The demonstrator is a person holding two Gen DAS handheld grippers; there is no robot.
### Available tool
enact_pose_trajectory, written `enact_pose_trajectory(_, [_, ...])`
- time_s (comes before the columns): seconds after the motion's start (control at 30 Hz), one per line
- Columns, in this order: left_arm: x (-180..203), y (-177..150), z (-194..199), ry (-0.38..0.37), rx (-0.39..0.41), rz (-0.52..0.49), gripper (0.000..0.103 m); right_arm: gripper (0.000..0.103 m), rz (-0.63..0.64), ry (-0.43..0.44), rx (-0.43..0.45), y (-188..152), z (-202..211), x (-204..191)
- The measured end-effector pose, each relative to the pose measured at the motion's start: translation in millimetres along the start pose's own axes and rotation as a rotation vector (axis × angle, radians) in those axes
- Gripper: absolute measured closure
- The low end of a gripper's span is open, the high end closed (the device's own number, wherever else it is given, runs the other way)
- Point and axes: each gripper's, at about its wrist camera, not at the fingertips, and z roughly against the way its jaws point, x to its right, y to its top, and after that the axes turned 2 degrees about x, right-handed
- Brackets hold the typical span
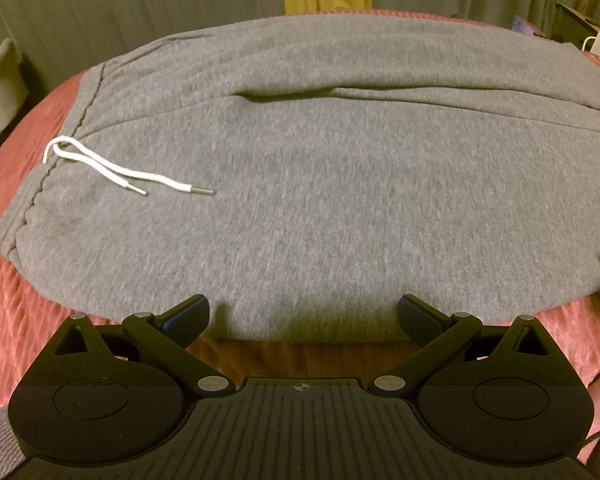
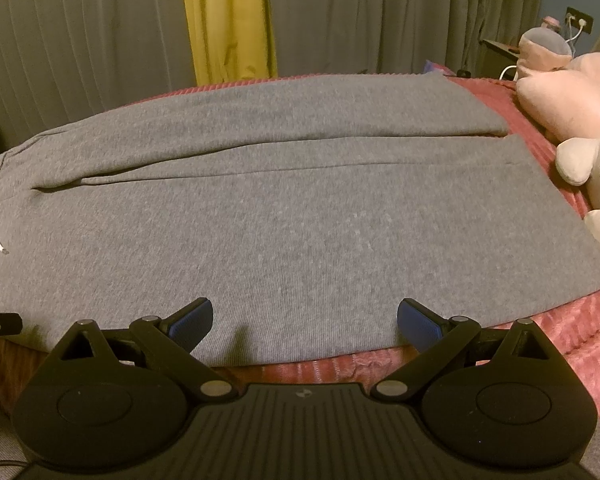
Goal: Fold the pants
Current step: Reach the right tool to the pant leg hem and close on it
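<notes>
Left wrist: pants (image 1: 320,184) lie crosswise, waistband apparently left; left gripper (image 1: 304,316) and right gripper (image 2: 305,320) spread.

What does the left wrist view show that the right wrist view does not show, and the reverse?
Only the left wrist view shows the waistband with the whole white drawstring, and the open left gripper at the near edge of the pants.

Only the right wrist view shows the leg ends, the plush toys beside them, and the open right gripper.

Both show the grey pants lying flat on the red bedspread, with grey curtains and a yellow curtain behind.
</notes>
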Motion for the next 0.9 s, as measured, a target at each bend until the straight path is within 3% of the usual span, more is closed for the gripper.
enact_pose_trajectory(0.2, [-16,14,2,-0.041,-0.019,0.098,0.000,0.004,-0.064,0.066,0.022,9,-1,10])
enact_pose_trajectory(0.43, [-28,71,-5,0.058,0.034,0.190,0.000,0.004,0.053,0.002,0.121,40,-12,-1])
enact_pose_trajectory(0.57, [-30,109,-22,0.072,0.075,0.242,0.000,0.004,0.048,-0.004,0.023,66,-49,-2])
enact_pose_trajectory(0.67, [-31,125,-45,0.097,0.099,0.255,0.000,0.004,-0.058,0.007,-0.080,85,-88,11])
enact_pose_trajectory(0.77, [-37,122,-68,0.169,0.122,0.258,0.000,0.004,-0.192,0.045,-0.199,101,-126,32])
enact_pose_trajectory(0.9, [-48,125,-86,0.300,0.154,0.260,0.000,0.004,-0.197,0.037,-0.052,144,-130,42])
